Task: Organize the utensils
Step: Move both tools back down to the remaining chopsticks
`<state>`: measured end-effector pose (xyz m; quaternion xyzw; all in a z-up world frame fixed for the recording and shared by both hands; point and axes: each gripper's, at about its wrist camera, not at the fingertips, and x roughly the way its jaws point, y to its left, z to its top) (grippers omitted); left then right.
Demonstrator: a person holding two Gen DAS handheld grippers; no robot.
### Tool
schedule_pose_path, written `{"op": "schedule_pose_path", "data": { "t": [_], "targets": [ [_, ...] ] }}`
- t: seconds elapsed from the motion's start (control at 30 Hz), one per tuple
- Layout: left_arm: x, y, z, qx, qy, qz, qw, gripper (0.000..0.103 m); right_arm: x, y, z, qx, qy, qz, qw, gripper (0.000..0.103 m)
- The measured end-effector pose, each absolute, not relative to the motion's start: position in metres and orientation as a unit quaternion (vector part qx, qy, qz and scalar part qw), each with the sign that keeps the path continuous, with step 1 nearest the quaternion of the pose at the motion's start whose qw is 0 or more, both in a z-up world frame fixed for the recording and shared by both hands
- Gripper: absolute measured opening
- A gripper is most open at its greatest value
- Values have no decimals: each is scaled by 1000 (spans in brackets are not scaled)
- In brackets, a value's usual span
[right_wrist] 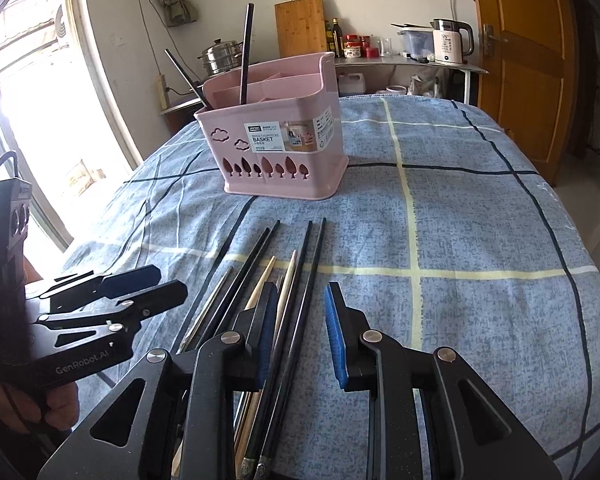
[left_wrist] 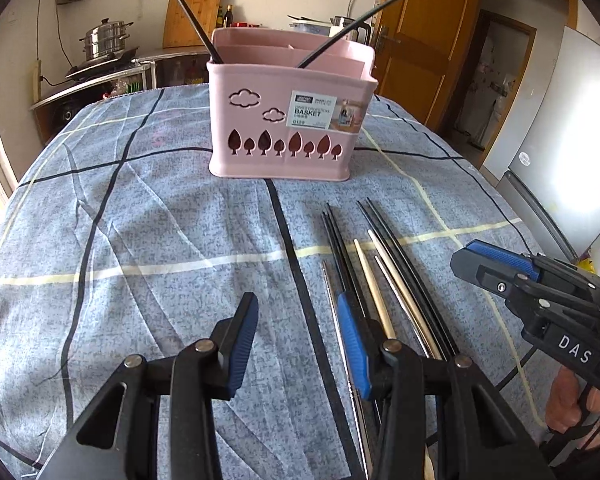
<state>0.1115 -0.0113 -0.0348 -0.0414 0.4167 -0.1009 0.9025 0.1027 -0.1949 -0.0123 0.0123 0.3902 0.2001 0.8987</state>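
Note:
A pink utensil basket (left_wrist: 288,120) (right_wrist: 276,148) stands on the checked tablecloth with two black chopsticks (left_wrist: 188,12) (right_wrist: 246,52) leaning in it. Several loose chopsticks (left_wrist: 380,272) (right_wrist: 276,280), black, wooden and steel, lie side by side in front of it. My left gripper (left_wrist: 298,344) (right_wrist: 168,282) is open over the cloth at the left edge of the row, and its right finger (left_wrist: 352,344) lies over the leftmost sticks. My right gripper (right_wrist: 300,336) (left_wrist: 466,264) is open low over the row, with black chopsticks (right_wrist: 306,300) between its jaws, not pinched.
The tablecloth (left_wrist: 140,240) drops off at the table's rounded edges. Behind the table are a counter with a steel steamer pot (left_wrist: 104,40), a cutting board (right_wrist: 300,26) and a kettle (right_wrist: 450,42). A wooden door (right_wrist: 528,60) and a fridge (left_wrist: 560,120) stand to the right.

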Motion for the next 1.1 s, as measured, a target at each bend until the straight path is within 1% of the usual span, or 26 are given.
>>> {"op": "schedule_pose_path", "data": {
  "t": [0.03, 0.13, 0.23, 0.3, 0.4, 0.53, 0.6, 0.63, 0.8, 0.87, 0.93, 1.1],
  "targets": [
    [113, -12, -37, -40, 421, -101, 901, 39, 103, -193, -13, 11, 392, 204, 897, 20],
    [116, -15, -43, -38, 430, -103, 896, 37, 105, -186, -16, 6, 397, 214, 893, 16],
    [118, -18, -46, -38, 434, -109, 894, 36, 107, -179, -20, 2, 403, 224, 888, 14],
    [118, -20, -47, -35, 434, -110, 893, 36, 109, -175, -23, 2, 408, 231, 883, 10],
    [118, -21, -47, -31, 433, -111, 894, 35, 112, -169, -29, -1, 418, 237, 877, 9],
    [118, -21, -48, -29, 432, -105, 895, 29, 115, -163, -34, -6, 426, 240, 872, 9],
    [118, -21, -49, -21, 433, -97, 896, 23, 117, -160, -37, -11, 431, 239, 870, 9],
    [118, -21, -48, -17, 432, -95, 897, 23, 118, -159, -38, -14, 433, 236, 870, 9],
    [116, -12, -44, -52, 431, -106, 894, 23, 120, -159, -41, -15, 438, 231, 869, 9],
    [115, -11, -40, -57, 425, -115, 896, 25, 120, -159, -42, -17, 438, 231, 868, 9],
    [115, -13, -38, -57, 423, -124, 896, 32, 119, -159, -42, -16, 439, 232, 868, 9],
    [119, -23, -44, -41, 437, -123, 890, 32, 116, -163, -39, -10, 435, 232, 870, 9]
  ]
}}
